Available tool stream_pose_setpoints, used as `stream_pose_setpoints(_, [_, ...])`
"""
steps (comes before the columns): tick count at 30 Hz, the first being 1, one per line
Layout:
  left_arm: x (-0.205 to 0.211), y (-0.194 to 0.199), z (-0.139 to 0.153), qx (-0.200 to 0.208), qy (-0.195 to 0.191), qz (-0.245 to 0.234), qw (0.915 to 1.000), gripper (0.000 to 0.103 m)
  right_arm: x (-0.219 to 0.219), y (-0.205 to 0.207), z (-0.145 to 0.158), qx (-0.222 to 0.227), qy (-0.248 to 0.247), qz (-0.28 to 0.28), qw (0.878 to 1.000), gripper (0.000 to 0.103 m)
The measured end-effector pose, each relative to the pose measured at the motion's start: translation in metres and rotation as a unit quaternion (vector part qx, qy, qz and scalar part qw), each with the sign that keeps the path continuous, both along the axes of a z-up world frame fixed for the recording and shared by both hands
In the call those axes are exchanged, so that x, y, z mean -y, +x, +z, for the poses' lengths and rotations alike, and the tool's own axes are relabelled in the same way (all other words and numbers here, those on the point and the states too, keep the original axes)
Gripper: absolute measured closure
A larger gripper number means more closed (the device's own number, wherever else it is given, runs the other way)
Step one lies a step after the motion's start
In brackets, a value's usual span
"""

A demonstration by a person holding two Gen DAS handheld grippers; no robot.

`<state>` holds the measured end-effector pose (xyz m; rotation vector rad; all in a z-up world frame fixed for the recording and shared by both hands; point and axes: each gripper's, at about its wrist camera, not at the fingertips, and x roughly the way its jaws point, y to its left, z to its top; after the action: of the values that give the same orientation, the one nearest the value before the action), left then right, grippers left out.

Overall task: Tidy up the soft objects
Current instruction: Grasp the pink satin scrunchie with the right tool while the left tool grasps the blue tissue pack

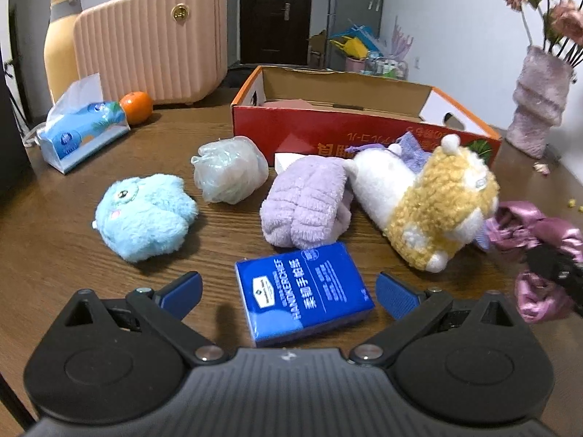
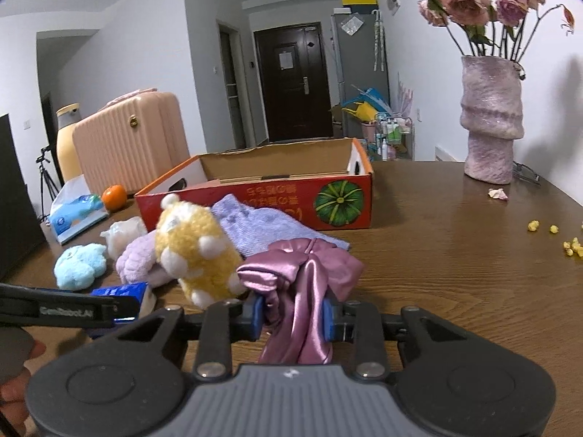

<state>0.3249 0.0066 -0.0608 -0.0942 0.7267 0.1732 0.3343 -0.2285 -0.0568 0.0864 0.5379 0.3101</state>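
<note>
The right gripper (image 2: pixel 291 318) pinches the pink satin cloth (image 2: pixel 306 273) beside the yellow plush (image 2: pixel 196 251) (jaws tight); the left gripper (image 1: pixel 288 291) gapes around the blue tissue pack (image 1: pixel 304 291).

Suitcase (image 1: pixel 153 42): pink, ribbed, far left on the table (image 2: pixel 455 273).
Orange (image 1: pixel 136 107): just beside the suitcase.
Vase (image 2: pixel 490 120): far right, holding dried roses (image 2: pixel 470 3).
Door (image 2: pixel 291 80): dark, far background.
</note>
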Motion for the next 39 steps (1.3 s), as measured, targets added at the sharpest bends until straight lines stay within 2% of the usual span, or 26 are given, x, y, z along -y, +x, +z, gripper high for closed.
stream_pose_setpoints(3, [0.009,0.010,-0.005,-0.007,0.025,0.010,0.9996,0.000,0.006,0.002,-0.001,-0.003,0.003,-0.010,1.000,0.074])
stream_pose_setpoints(10, [0.016,0.028,-0.017,-0.027,0.048,0.028,0.9981,0.000,0.008,0.003,-0.003,-0.004,0.004,-0.014,1.000,0.074])
stream_pose_setpoints(17, [0.011,0.033,-0.021,-0.028,0.037,0.026,0.9986,0.000,0.006,0.004,-0.005,-0.007,0.002,-0.014,1.000,0.074])
stream_pose_setpoints(20, [0.008,0.032,-0.021,-0.028,0.021,0.019,0.9992,0.011,0.006,0.004,-0.006,-0.008,0.000,-0.013,1.000,0.074])
stream_pose_setpoints(22, [0.005,0.030,-0.020,-0.025,0.014,0.015,0.9995,0.023,0.006,0.005,-0.007,-0.008,0.000,-0.013,1.000,0.074])
stream_pose_setpoints(32, [0.011,0.021,-0.015,-0.017,0.024,-0.009,0.9995,0.024,0.005,0.003,-0.007,-0.001,0.002,-0.007,1.000,0.074])
stream_pose_setpoints(39, [0.007,0.003,0.000,0.026,0.025,-0.006,0.9993,0.024,0.006,-0.001,-0.004,0.015,0.009,-0.004,1.000,0.073])
